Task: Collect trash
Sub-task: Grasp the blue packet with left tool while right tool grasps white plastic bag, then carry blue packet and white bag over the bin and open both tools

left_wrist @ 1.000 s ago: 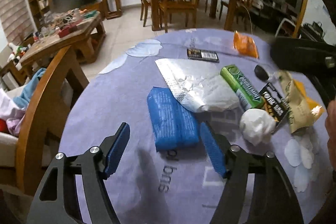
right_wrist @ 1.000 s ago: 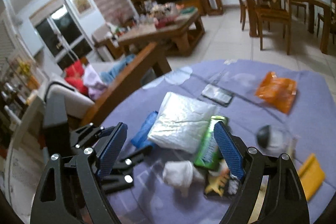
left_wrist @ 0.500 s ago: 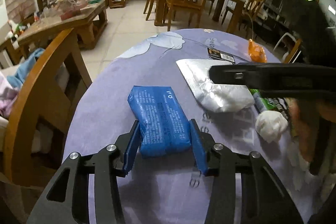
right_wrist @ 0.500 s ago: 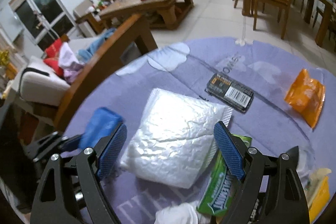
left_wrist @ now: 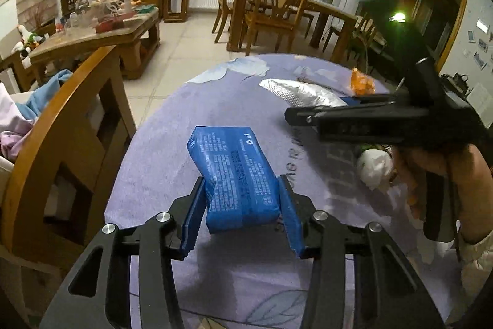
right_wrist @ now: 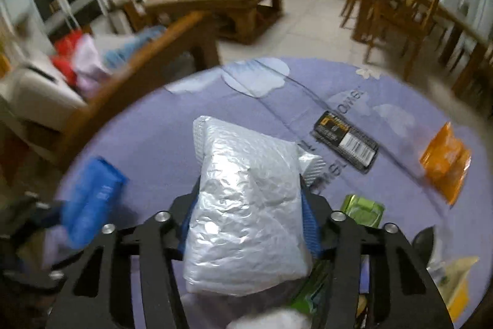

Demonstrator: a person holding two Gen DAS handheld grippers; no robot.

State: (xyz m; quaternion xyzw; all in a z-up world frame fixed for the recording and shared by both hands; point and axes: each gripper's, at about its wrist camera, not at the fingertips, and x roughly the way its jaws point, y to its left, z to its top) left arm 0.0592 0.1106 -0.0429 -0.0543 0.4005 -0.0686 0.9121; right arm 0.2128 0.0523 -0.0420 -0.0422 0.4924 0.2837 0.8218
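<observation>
My left gripper [left_wrist: 242, 213] is shut on a blue tissue pack [left_wrist: 234, 174] and holds it tilted up above the round purple tablecloth [left_wrist: 172, 150]. My right gripper [right_wrist: 248, 215] is shut on a silver foil bag [right_wrist: 246, 205], lifted off the cloth. The blue pack also shows at the left of the right wrist view [right_wrist: 92, 199]. The right gripper crosses the left wrist view at the right [left_wrist: 363, 119], with the foil bag [left_wrist: 302, 93] beyond it.
On the cloth lie a black barcode pack [right_wrist: 346, 141], an orange wrapper [right_wrist: 446, 162], a green packet [right_wrist: 362, 210], a yellow wrapper [right_wrist: 456, 276] and a white crumpled tissue [left_wrist: 374, 167]. A wooden chair [left_wrist: 71, 125] stands at the table's left edge.
My left gripper closed on the blue pack and raised it. My right gripper moved over the foil bag, closed on it and lifted it.
</observation>
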